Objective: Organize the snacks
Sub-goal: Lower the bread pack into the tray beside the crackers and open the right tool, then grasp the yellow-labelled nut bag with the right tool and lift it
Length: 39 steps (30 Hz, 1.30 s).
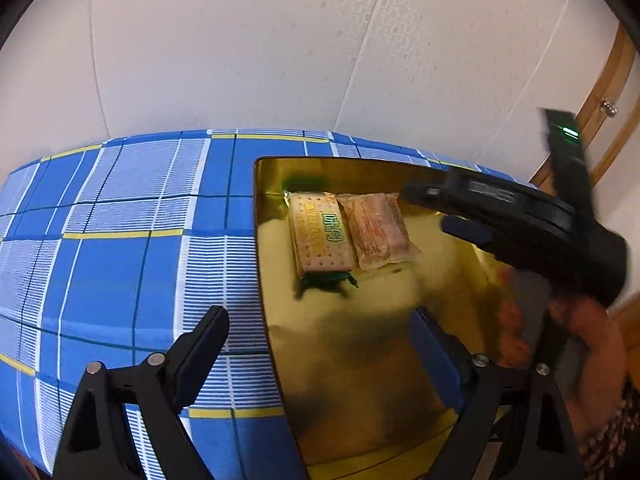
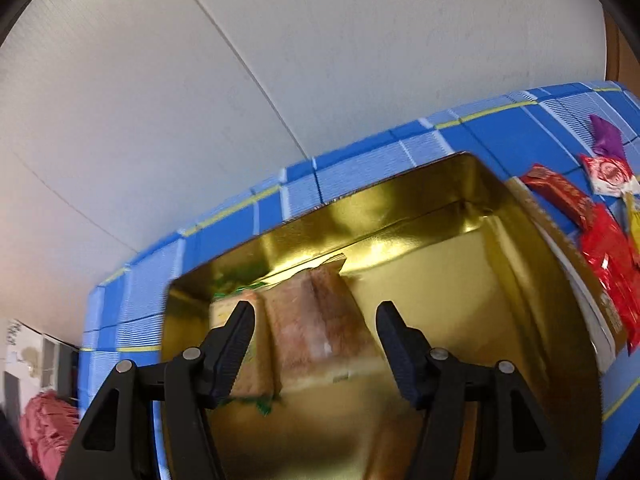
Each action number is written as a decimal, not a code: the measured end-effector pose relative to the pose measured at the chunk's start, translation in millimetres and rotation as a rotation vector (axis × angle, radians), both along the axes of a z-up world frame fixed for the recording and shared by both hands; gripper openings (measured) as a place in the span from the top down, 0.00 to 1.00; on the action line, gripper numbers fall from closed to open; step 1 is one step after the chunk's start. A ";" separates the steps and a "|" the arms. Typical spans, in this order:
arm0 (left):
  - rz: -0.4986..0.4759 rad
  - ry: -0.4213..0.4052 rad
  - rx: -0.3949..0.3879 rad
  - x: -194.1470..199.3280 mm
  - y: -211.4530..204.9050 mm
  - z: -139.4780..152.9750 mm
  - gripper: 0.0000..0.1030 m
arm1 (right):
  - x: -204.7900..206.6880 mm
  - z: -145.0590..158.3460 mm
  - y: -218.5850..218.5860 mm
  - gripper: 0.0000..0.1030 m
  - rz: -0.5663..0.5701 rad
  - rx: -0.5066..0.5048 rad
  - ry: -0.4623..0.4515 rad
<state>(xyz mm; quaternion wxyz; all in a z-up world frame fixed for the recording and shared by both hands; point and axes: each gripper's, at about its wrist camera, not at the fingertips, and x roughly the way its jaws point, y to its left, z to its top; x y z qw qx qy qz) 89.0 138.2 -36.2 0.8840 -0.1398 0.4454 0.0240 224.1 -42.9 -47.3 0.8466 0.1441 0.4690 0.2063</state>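
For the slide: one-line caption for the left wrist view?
Open left gripper hovers over gold tin holding two snack packs; right gripper reaches in, empty.

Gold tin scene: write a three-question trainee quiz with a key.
1. True or false: the right tool grips a packet.
2. How many packets lie in the gold tin?
3. Where do the red-wrapped snacks lie: A in the tin, B on the checked cloth beside it?

Key: 1 false, both tools are open and empty, left tool included. 2 two: cracker packet and clear-wrapped packet. 3 B.
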 end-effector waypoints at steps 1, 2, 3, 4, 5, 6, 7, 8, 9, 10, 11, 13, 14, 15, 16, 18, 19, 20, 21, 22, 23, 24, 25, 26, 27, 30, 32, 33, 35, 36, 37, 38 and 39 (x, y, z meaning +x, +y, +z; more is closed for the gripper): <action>0.011 -0.008 -0.007 -1.5 -1.9 1.3 0.11 | -7.2 5.0 -7.8 0.38 -0.007 0.007 -0.014; 0.020 -0.015 -0.017 -2.6 -3.3 2.3 0.11 | -14.9 9.9 -15.3 0.38 -0.017 0.016 -0.033; 0.023 -0.021 -0.032 -2.6 -4.7 3.1 0.11 | -22.4 15.4 -24.0 0.38 -0.029 0.019 -0.056; 0.023 -0.025 -0.042 -2.4 -6.6 4.0 0.11 | -28.2 20.3 -31.7 0.38 -0.041 0.014 -0.074; 0.022 -0.029 -0.051 -3.0 -9.9 4.9 0.11 | -34.5 25.7 -39.5 0.38 -0.056 0.007 -0.097; 0.018 -0.032 -0.055 -3.6 -14.0 5.8 0.11 | -40.7 30.4 -48.3 0.38 -0.072 -0.002 -0.122; 0.009 -0.032 -0.053 -4.1 -18.9 6.4 0.11 | -45.3 33.9 -55.5 0.38 -0.086 -0.012 -0.141; -0.003 -0.031 -0.047 -4.6 -24.6 6.9 0.11 | -49.4 36.7 -62.5 0.38 -0.100 -0.023 -0.159; -0.014 -0.032 -0.040 -5.4 -30.2 7.2 0.11 | -53.6 38.9 -71.0 0.38 -0.116 -0.033 -0.175; -0.028 -0.031 -0.034 -6.4 -36.7 7.4 0.11 | -55.0 39.7 -77.8 0.38 -0.130 -0.039 -0.186; -0.038 -0.031 -0.031 -6.7 -41.2 7.3 0.11 | -57.9 39.7 -85.0 0.38 -0.142 -0.042 -0.194; -0.062 -0.025 -0.024 -8.1 -53.8 6.9 0.11 | -65.0 39.7 -99.5 0.38 -0.167 -0.049 -0.194; -0.071 -0.023 -0.024 -9.3 -58.3 6.7 0.11 | -68.0 37.9 -107.4 0.38 -0.179 -0.049 -0.194; -0.085 -0.021 -0.025 -10.4 -64.1 6.8 0.11 | -71.5 36.0 -115.6 0.38 -0.191 -0.047 -0.193; -0.097 -0.021 -0.024 -12.2 -69.3 7.1 0.11 | -74.1 34.2 -121.4 0.38 -0.203 -0.047 -0.192; -0.117 -0.023 -0.016 -14.2 -79.5 8.3 0.11 | -80.2 30.4 -134.0 0.38 -0.232 -0.043 -0.192; -0.129 -0.024 -0.012 -14.8 -84.1 8.9 0.11 | -83.1 29.5 -139.8 0.38 -0.244 -0.041 -0.192; -0.140 -0.025 -0.011 -15.9 -88.2 9.5 0.11 | -86.2 26.7 -145.3 0.38 -0.256 -0.038 -0.192; -0.154 -0.029 -0.010 -16.9 -93.5 10.9 0.11 | -91.6 26.7 -153.6 0.38 -0.271 -0.035 -0.194; -0.162 -0.030 -0.010 -17.3 -96.3 11.8 0.11 | -95.2 26.2 -159.8 0.38 -0.287 -0.037 -0.199; -0.178 -0.034 -0.010 -18.3 -101.0 13.3 0.11 | -98.8 25.8 -166.4 0.38 -0.307 -0.040 -0.208; -0.187 -0.037 -0.010 -18.1 -103.4 14.2 0.11 | -104.4 26.6 -174.2 0.38 -0.334 -0.045 -0.222; -0.193 -0.039 -0.010 -18.7 -105.6 14.8 0.11 | -108.2 26.3 -180.6 0.38 -0.354 -0.050 -0.231; -0.200 -0.042 -0.008 -18.8 -108.3 15.5 0.11 | -112.3 24.8 -189.9 0.38 -0.381 -0.055 -0.234; -0.209 -0.044 -0.004 -19.3 -112.0 16.3 0.11 | -114.1 23.0 -196.7 0.38 -0.398 -0.054 -0.232; -0.224 -0.046 0.000 -20.8 -119.0 17.7 0.11 | -119.6 12.6 -219.5 0.38 -0.444 -0.050 -0.205; -0.238 -0.040 0.002 -21.1 -124.6 17.3 0.11 | -123.8 3.5 -232.2 0.38 -0.467 -0.061 -0.190; -0.242 -0.040 0.002 -21.9 -126.2 17.3 0.11 | -125.3 -1.6 -237.4 0.38 -0.477 -0.072 -0.182; -0.252 -0.037 0.008 -22.7 -130.6 17.0 0.11 | -129.4 -11.6 -248.1 0.38 -0.501 -0.093 -0.164; -0.260 -0.035 0.011 -22.7 -133.3 16.6 0.11 | -131.3 -17.5 -254.0 0.38 -0.510 -0.098 -0.152; -0.267 -0.033 0.011 -22.8 -135.8 16.2 0.11 | -133.9 -21.4 -258.7 0.38 -0.515 -0.099 -0.142; -0.272 -0.031 0.013 -23.0 -138.3 15.7 0.11 | -135.6 -26.3 -263.5 0.38 -0.522 -0.103 -0.133; -0.276 -0.029 0.016 -23.2 -140.5 15.1 0.11 | -137.1 -30.9 -268.4 0.38 -0.530 -0.109 -0.125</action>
